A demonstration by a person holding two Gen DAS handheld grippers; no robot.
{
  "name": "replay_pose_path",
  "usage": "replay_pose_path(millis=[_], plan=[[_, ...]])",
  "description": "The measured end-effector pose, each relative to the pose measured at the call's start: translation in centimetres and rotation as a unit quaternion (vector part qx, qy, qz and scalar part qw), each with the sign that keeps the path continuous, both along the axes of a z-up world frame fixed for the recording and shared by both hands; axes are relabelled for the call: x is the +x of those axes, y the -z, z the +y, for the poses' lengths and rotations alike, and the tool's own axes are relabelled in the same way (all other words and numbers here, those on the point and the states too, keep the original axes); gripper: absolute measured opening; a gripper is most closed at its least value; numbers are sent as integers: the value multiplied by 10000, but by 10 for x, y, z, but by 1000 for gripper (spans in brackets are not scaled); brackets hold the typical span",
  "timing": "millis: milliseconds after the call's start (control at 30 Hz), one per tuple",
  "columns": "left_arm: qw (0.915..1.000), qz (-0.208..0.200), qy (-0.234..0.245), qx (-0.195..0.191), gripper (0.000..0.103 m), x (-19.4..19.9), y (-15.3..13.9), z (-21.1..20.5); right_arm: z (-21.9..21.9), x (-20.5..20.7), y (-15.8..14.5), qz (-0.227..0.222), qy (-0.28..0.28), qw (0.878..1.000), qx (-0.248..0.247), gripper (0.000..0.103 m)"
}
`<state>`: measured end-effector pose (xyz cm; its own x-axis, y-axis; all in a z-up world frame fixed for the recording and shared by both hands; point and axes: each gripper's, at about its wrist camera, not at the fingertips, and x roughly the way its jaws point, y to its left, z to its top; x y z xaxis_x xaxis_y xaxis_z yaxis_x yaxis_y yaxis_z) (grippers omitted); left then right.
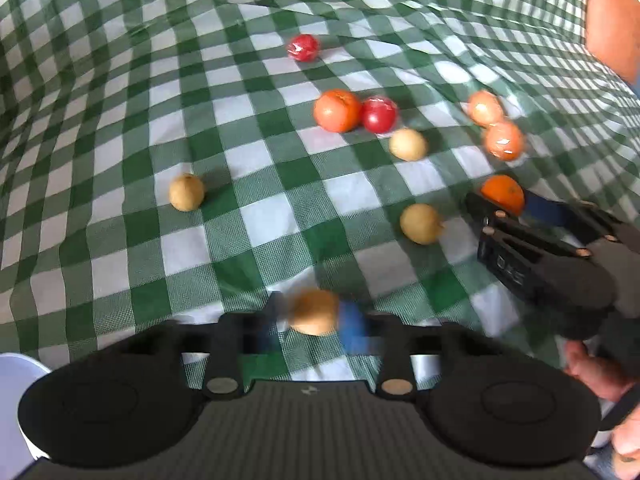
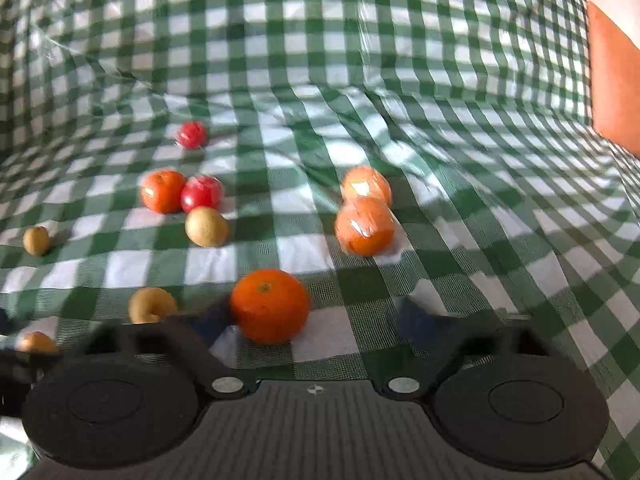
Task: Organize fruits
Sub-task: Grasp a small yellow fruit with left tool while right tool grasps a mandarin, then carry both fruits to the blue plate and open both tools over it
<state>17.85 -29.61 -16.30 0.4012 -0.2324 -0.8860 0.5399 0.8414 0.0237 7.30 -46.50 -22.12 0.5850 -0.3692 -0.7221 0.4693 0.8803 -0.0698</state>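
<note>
Fruit (image 1: 314, 312) blurred between left gripper (image 1: 308, 320) fingers; grip unclear.

1. A green-and-white checked cloth (image 1: 248, 216) (image 2: 460, 208) covered the counter, creased and rumpled toward the far side.
2. A clear plastic film seemed to lie over the cloth, catching glare.
3. An orange panel (image 1: 612, 16) (image 2: 614, 92) stood at the far right edge.
4. A white rounded object (image 1: 14, 396) sat at the near left corner, mostly cut off.
</note>
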Motion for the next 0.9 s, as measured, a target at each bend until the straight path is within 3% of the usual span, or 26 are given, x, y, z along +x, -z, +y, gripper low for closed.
replay_pose_path(millis=[33, 233, 433, 633, 800, 900], plan=[[10000, 33, -40, -44, 30, -1, -3, 2, 6, -1, 0, 17, -17, 9999, -98, 39], [9997, -118, -138, -136, 30, -12, -28, 14, 10, -12, -13, -106, 221, 9995, -214, 39], [9979, -301, -356, -458, 31, -39, -75, 61, 31, -47, -63, -221, 203, 9995, -124, 39], [9954, -498, -774, -262, 31, -81, -109, 131, 95, -79, -107, -205, -460, 9979, 409, 39], [9901, -422, -1275, -401, 31, -114, -127, 195, 168, -88, -139, -212, -1229, 9884, 863, 39], [9875, -352, -1451, -498, 30, -129, -133, 227, 211, -82, -153, -217, -1786, 9807, 760, 39]])
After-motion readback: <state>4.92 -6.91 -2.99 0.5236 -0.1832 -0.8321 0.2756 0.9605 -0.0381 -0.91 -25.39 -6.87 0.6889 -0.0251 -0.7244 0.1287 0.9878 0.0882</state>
